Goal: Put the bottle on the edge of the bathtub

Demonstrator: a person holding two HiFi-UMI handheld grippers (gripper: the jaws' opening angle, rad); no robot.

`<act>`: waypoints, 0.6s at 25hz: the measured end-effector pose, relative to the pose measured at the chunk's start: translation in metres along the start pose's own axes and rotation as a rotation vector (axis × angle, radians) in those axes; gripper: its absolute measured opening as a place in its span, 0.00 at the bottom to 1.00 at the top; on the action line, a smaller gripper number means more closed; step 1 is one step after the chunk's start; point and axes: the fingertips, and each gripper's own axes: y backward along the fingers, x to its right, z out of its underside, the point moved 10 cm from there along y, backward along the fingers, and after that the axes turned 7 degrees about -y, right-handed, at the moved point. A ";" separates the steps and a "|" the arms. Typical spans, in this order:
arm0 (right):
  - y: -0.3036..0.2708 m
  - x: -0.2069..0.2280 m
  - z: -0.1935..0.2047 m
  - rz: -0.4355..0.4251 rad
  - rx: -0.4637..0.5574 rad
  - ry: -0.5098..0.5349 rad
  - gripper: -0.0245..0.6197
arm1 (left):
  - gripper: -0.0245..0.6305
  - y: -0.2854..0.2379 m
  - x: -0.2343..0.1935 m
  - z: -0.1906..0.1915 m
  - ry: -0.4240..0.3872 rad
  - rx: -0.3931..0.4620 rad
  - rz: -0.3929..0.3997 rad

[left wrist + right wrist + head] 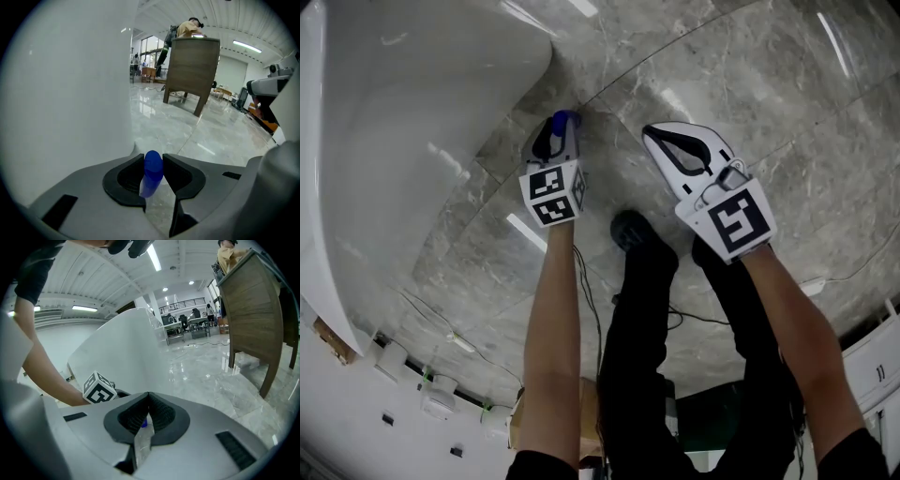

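Observation:
A clear bottle with a blue cap (565, 119) is clamped between the jaws of my left gripper (558, 139), low over the grey marble floor and right beside the white bathtub (412, 112). In the left gripper view the blue cap (153, 164) stands between the two pads, and the bathtub's outer wall (65, 93) fills the left side. My right gripper (654, 133) hangs to the right of the left one, shut with nothing in it; in its own view the jaws (148, 398) meet at the tips. The left gripper's marker cube (98, 389) shows beyond them.
A wooden cabinet on legs (192, 70) stands farther off on the marble floor, also seen as a brown panel (258, 310) in the right gripper view. The person's black shoe (630, 228) and a thin cable (586, 291) are below the grippers.

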 end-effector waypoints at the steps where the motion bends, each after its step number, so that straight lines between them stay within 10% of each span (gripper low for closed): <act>1: 0.001 0.000 0.000 0.001 0.004 -0.008 0.06 | 0.24 -0.003 0.000 0.002 -0.009 -0.007 0.003; 15: 0.010 -0.008 -0.007 0.013 0.013 -0.075 0.06 | 0.36 0.002 -0.001 0.016 -0.042 -0.067 0.057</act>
